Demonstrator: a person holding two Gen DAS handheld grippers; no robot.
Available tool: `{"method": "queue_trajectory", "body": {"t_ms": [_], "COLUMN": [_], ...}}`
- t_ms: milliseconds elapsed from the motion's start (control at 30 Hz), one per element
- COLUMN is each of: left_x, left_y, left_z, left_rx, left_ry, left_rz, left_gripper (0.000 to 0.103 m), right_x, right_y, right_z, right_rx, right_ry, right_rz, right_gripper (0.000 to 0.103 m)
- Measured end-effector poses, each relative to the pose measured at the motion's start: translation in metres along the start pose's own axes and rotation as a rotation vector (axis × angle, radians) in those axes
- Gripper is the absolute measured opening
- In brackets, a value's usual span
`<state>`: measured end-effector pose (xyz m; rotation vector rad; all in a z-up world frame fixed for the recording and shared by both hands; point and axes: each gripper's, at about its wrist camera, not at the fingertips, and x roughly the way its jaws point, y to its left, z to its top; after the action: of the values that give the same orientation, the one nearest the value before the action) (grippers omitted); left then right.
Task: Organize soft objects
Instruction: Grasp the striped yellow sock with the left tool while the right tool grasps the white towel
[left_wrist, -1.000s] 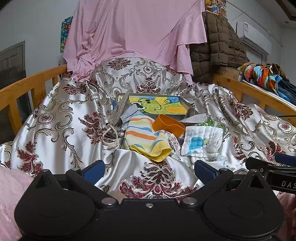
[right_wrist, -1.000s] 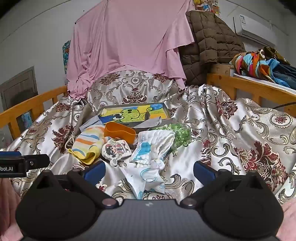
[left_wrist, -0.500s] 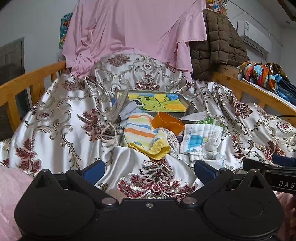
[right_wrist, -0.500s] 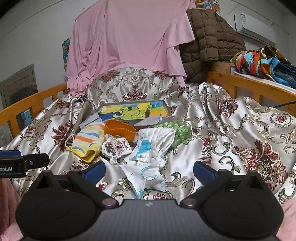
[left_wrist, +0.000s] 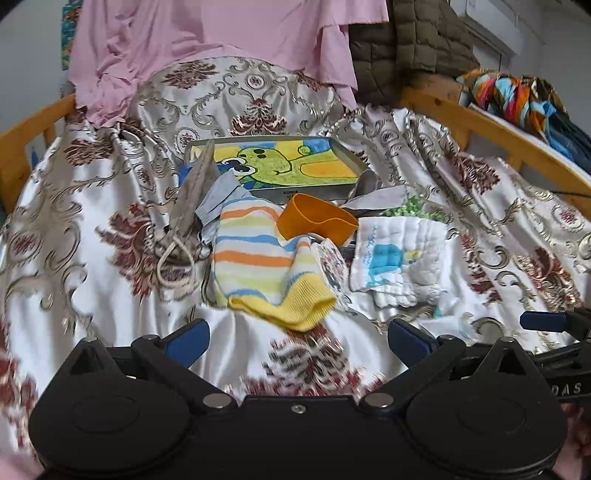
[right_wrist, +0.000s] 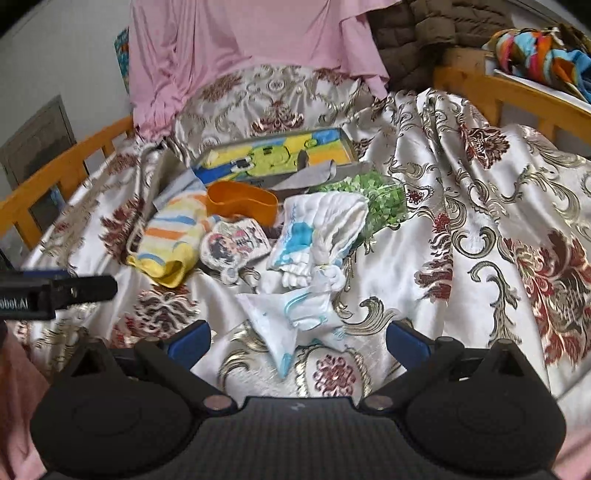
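On the patterned satin sheet (left_wrist: 92, 258) lies one heap of soft things: one striped sock (left_wrist: 258, 258) with a yellow cuff, one white quilted cloth (left_wrist: 399, 254) printed in blue, one round printed pouch (right_wrist: 232, 243), one grey cloth (left_wrist: 218, 195), one green leafy bundle (right_wrist: 376, 199) and one drawstring bag (left_wrist: 188, 206). One orange cup (left_wrist: 314, 221) sits among them, touching the sock, just in front of one cartoon-painted tray (left_wrist: 288, 162). Only the right wrist view shows the pouch's face in full, the green bundle's extent, and the quilted cloth's knotted tail trailing toward the right claw (right_wrist: 297, 341). Only the left wrist view shows the drawstring loop plainly. Two claws are in view; the left claw (left_wrist: 297, 341) and the right both stand wide apart, holding nothing, short of the heap.
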<state>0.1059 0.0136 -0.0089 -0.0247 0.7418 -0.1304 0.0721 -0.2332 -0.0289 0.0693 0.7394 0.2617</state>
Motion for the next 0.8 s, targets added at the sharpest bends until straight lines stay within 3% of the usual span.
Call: {"method": "queue_trajectory", "body": {"t_ms": [233,433,600,800], "left_x": [0.053,0.096,0.115,0.112], "left_y": [0.020,0.038,0.041,0.038], "left_z": [0.028,0.045,0.045,0.043], "left_rx": [-0.013,-0.082,-0.101,-0.092], "left_ry": [0.047,0.072,0.106,0.097], "left_rz": [-0.003,-0.008,-0.057,-0.058], "left_gripper": [0.102,0.102,0.094,0.083], "right_x": [0.040,0.063,0.083,0.093], "right_y": [0.002,-0.011,-0.025,-0.028], "right_z": [0.015,0.023,0.025,0.025], "right_rx": [-0.085,-0.007,0.086,0.118], "right_ry": [0.087,0.107,0.151,0.168], "right_rz": [0.019,0.040,0.095,0.150], "right_gripper": [0.103,0.103,0.102,0.091]}}
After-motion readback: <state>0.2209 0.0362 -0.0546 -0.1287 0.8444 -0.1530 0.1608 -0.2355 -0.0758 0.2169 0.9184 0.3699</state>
